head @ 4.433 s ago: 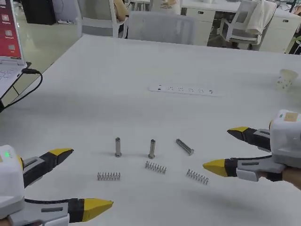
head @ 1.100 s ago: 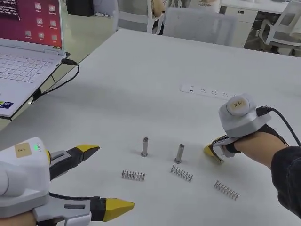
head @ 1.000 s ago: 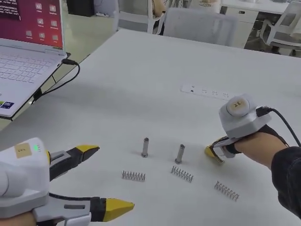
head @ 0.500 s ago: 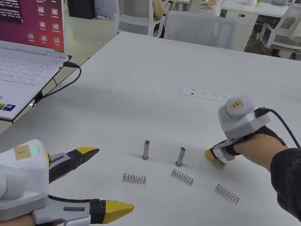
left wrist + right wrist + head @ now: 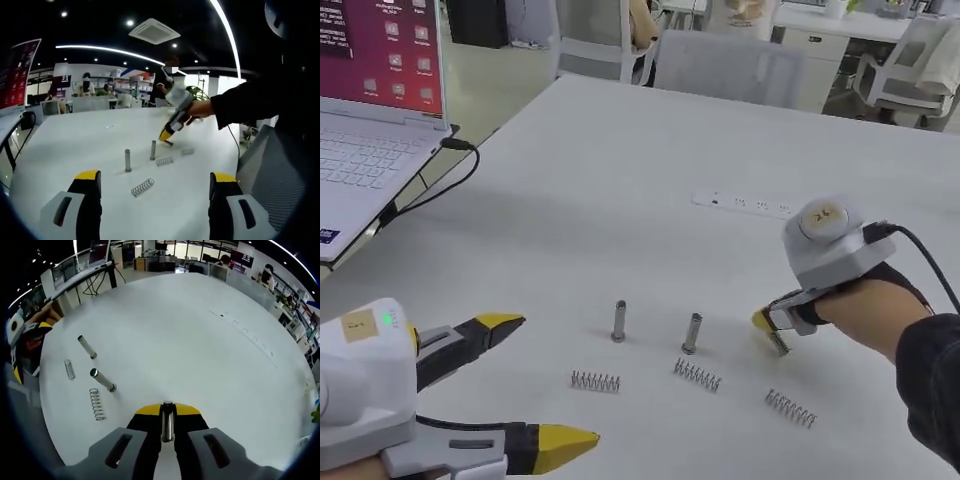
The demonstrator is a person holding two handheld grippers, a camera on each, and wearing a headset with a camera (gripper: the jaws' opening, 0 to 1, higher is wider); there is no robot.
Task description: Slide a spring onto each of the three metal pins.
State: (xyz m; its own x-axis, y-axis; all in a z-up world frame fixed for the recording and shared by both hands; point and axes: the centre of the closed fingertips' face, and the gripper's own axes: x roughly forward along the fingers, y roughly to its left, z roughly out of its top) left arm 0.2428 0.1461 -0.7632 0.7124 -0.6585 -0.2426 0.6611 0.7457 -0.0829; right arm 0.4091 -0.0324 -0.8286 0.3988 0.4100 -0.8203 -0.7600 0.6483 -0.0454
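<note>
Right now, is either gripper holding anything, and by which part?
The right gripper grips a metal pin along its shaft, lengthwise between the jaws. The left gripper is open, empty.

The right gripper [image 5: 168, 410] pinches 1 pin [image 5: 167, 430], with 2 upright pins [image 5: 86, 346] [image 5: 102, 380] and 2 springs [image 5: 69, 369] [image 5: 97, 403] nearby.

Bare tabletop [image 5: 620, 230] between pins [image 5: 619, 321] and power strip [image 5: 745, 205]

Pin [image 5: 167, 426] was clamped in the right gripper [image 5: 167, 411] fingers [image 5: 149, 411], lower length hidden between them. In head view the gripper's body covered most of it; only a stub showed. Laptop [image 5: 370, 130] was cut off at the left edge, left gripper [image 5: 552, 378] body at the bottom corner.
</note>
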